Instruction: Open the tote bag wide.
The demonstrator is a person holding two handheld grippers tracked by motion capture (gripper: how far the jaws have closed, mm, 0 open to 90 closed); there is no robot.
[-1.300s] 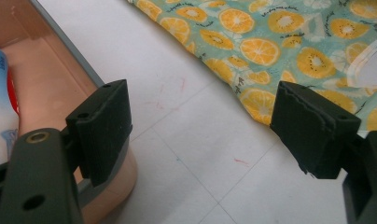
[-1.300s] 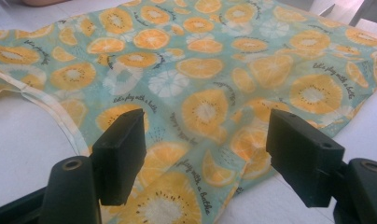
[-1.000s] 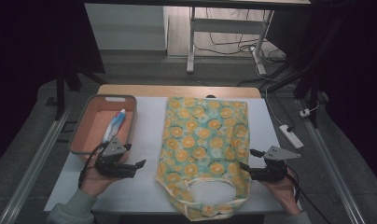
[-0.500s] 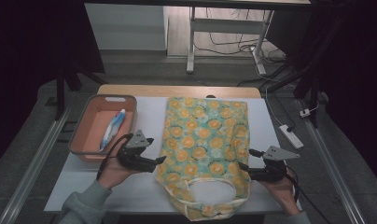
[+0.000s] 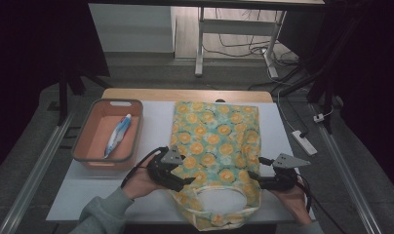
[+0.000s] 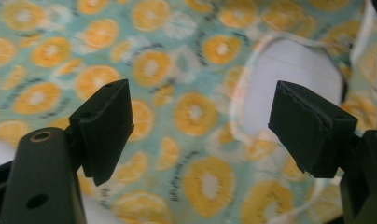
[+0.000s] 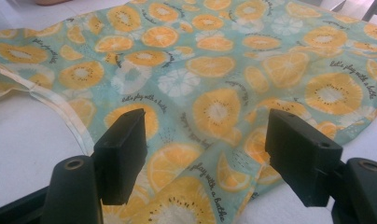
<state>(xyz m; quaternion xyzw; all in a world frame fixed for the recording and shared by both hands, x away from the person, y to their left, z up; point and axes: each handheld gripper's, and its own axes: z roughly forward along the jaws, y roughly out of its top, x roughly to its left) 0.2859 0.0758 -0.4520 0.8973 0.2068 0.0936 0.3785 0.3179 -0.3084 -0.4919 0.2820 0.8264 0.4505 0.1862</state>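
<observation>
You have the orange-print bag (image 5: 215, 146) lying flat along the middle of the counter (image 5: 151, 117), handle hole at the near edge, and with your left tool (image 5: 178, 176) and right tool (image 5: 263, 180) both released over its near corners, nothing looks gripped yet

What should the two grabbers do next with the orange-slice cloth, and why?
Probably close both on the cloth. The left gripper and right gripper are open, each with the orange-print cloth between its jaws, one at each side near the round opening. Nothing is gripped yet, so pinching likely comes first.
</observation>
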